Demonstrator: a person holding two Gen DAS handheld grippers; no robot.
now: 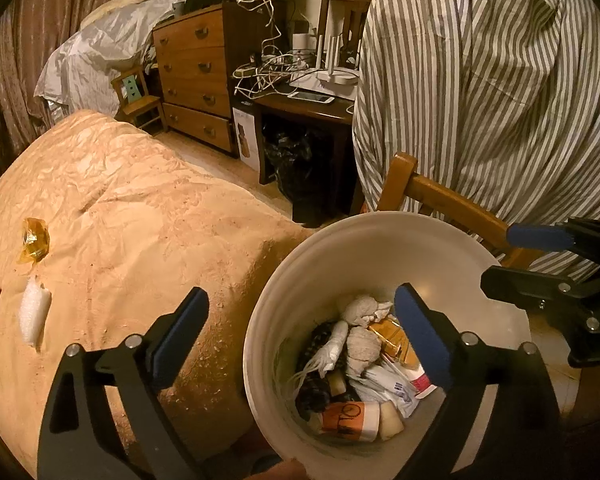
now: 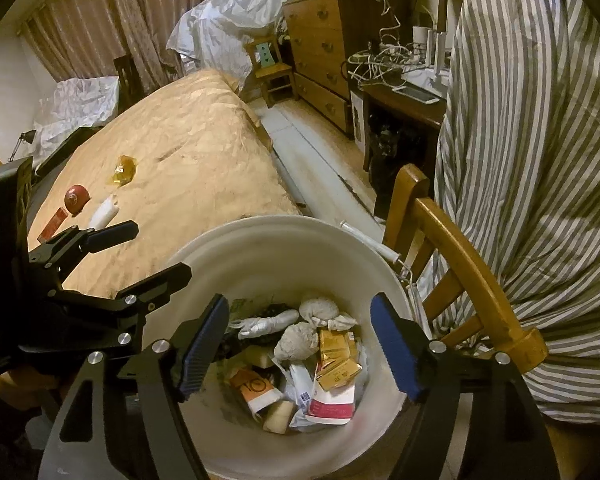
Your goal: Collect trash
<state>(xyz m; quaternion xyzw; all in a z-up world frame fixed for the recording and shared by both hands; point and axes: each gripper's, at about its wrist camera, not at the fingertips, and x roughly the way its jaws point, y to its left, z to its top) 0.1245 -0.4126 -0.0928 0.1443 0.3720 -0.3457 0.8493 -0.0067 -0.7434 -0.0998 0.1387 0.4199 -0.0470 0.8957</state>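
A white bucket point(image 1: 432, 248) point(image 2: 260, 256) stands beside the bed and holds several pieces of trash: crumpled tissues point(image 1: 362, 344), wrappers and a gold packet point(image 2: 338, 360). My left gripper point(image 1: 304, 336) is open and empty over the bucket's near-left rim. My right gripper point(image 2: 300, 344) is open and empty above the bucket's mouth; it also shows in the left wrist view point(image 1: 540, 252). On the bed lie an amber wrapper point(image 1: 34, 245) point(image 2: 125, 170), a white foam piece point(image 1: 34, 318) point(image 2: 104, 210), a red round item point(image 2: 77, 198) and a small red box point(image 2: 52, 223).
The tan bed cover point(image 1: 132, 208) fills the left. A wooden chair point(image 2: 460, 256) draped with a striped cloth point(image 1: 500, 80) stands right of the bucket. A wooden dresser point(image 1: 196, 76) and a dark desk point(image 1: 300, 112) with cables stand at the back.
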